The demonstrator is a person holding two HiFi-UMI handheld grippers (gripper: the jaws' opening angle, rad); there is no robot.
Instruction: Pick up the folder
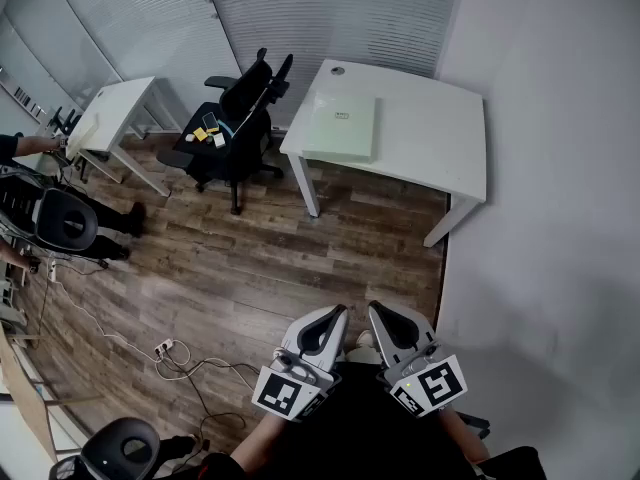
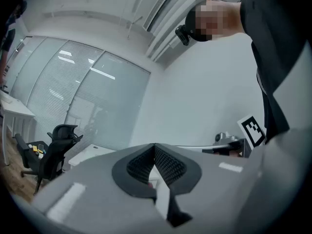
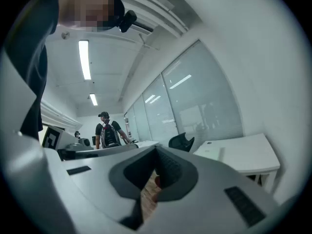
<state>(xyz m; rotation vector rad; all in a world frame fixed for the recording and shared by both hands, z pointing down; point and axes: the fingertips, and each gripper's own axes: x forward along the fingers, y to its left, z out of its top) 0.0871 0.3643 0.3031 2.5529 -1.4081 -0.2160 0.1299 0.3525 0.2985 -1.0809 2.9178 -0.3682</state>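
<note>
- L gripper [image 1: 330, 318] – grey two-jaw tool w/ marker cube, held close in front of the operator's body. On my feed its jaws are pressed together, nothing btwn them.
- R gripper [image 1: 385, 318] sits just beside it in the same pose. Its jaws meet at the tips too, empty.
- Brown wood-plank floor [image 1: 250, 268] lies btwn both grippers and the desk. White power strip w/ loose cables [image 1: 165, 350] is at lower left.
- Black swivel office chair [image 1: 235, 118] stands just left of the desk, w/ small yellow & white items on its seat.
- Pale green flat square folder [image 1: 342, 126] lies flat on the left half of the white rectangular desk [image 1: 440, 138] – well apart from both grippers, untouched.
- Farther: second white table [image 1: 115, 118] at far left, slatted blinds [image 1: 330, 8] behind.
- In the right gripper view I see a standing person in a cap [image 3: 107, 130] across the room.
</note>
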